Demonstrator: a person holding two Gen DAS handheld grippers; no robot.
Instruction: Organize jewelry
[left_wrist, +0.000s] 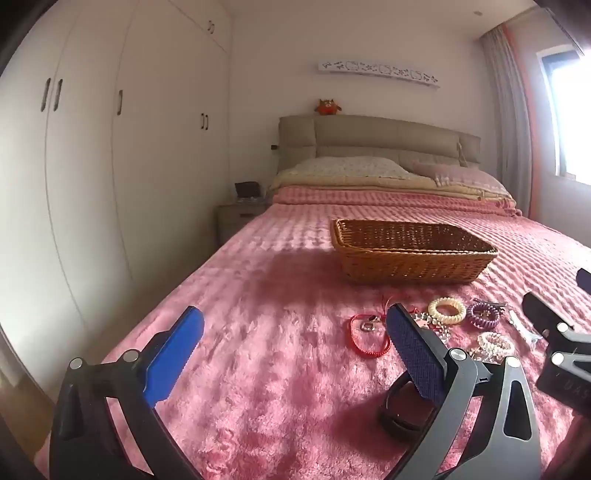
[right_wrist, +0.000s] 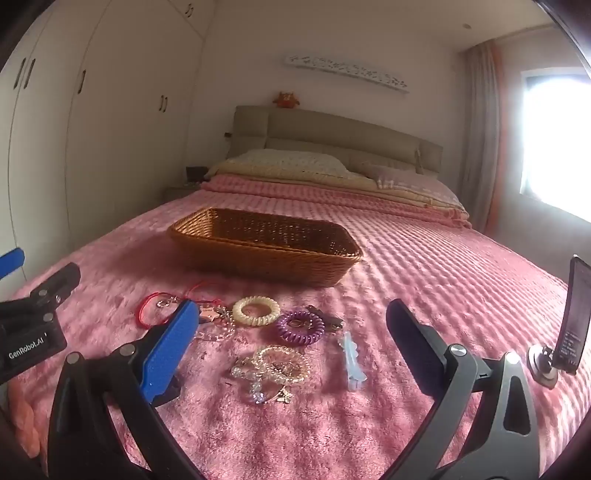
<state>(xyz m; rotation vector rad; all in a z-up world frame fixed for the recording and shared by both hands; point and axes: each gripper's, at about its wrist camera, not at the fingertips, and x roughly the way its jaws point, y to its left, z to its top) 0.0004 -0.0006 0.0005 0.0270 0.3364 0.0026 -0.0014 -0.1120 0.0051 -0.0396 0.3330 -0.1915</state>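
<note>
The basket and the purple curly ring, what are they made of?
The basket looks like woven wicker or rattan: thin brown strands cross in rows, with a slight shine. The purple curly ring looks like springy plastic, a glossy coil like a phone cord, probably a hair tie. The blanket under them looks like soft pink plush, fuzzy and ridged.

Readable: "GenRobot.AI" in white on the black body of the left gripper (right_wrist: 40, 295), seen from the right wrist. Partial letters "UAS" on the right gripper (left_wrist: 554, 295) body. Phone (right_wrist: 574, 317) screen text too small to read.
</note>
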